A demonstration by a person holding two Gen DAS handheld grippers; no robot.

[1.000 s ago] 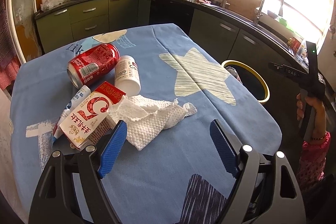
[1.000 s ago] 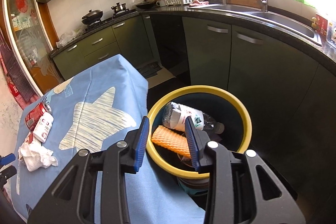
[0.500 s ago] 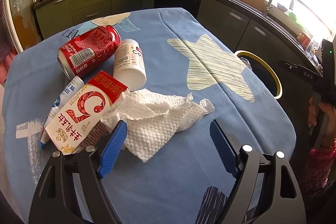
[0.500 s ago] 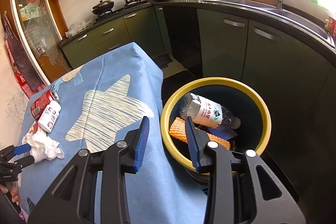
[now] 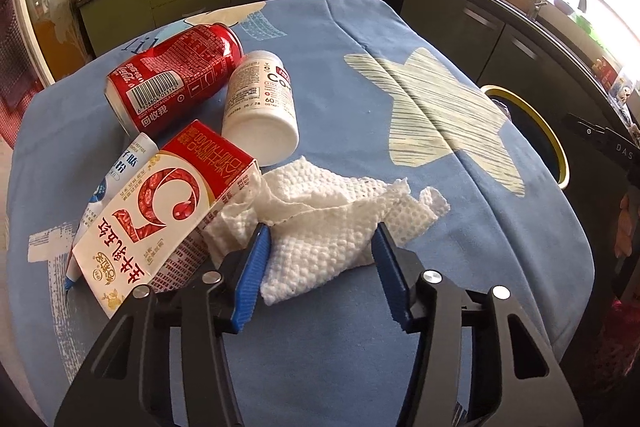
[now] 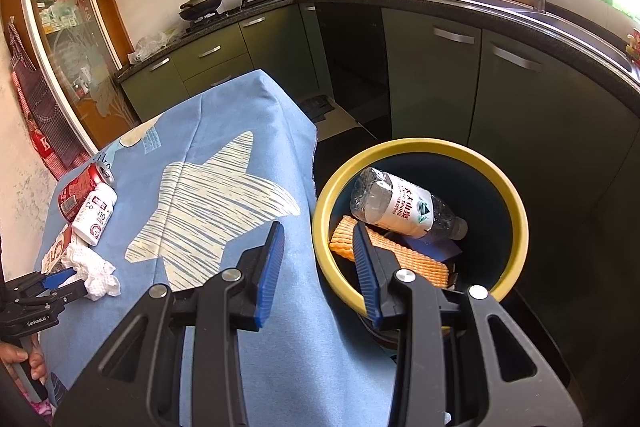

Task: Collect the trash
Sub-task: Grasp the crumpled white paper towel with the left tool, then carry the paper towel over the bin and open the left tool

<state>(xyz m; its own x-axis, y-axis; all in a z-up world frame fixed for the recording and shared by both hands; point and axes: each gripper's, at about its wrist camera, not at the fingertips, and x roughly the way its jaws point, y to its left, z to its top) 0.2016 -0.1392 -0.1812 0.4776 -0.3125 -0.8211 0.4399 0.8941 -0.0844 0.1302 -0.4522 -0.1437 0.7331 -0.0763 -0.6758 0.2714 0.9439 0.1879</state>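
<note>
— Counting on the blue tablecloth (image 5: 360, 347): one red can (image 5: 176, 83) lying on its side, one white pill bottle (image 5: 262, 107) beside it, one red-and-white carton (image 5: 160, 215), one white-and-blue tube (image 5: 116, 183), one crumpled paper towel (image 5: 320, 227).

— And down in the yellow-rimmed bin (image 6: 516, 203)?

— One clear water bottle (image 6: 404, 205), one orange ribbed sponge (image 6: 412, 259), something dark blue beneath, hard to make out.

— Anything hidden?

— Tube mostly covered by the carton; bin half cut off behind the table edge in the left view.

— Grippers?

— Left gripper (image 5: 320, 247) closing, blue pads either side of the paper towel, left pad touching it, right pad just short. Right gripper (image 6: 318, 243) partly spread, gripping nothing, hovering over the near rim of the bin.

— Differences from a second ago?

— Left gripper lower and closer, jaws narrower; towel, formerly ahead of the pads, now between them. Right gripper's opening unchanged.
</note>
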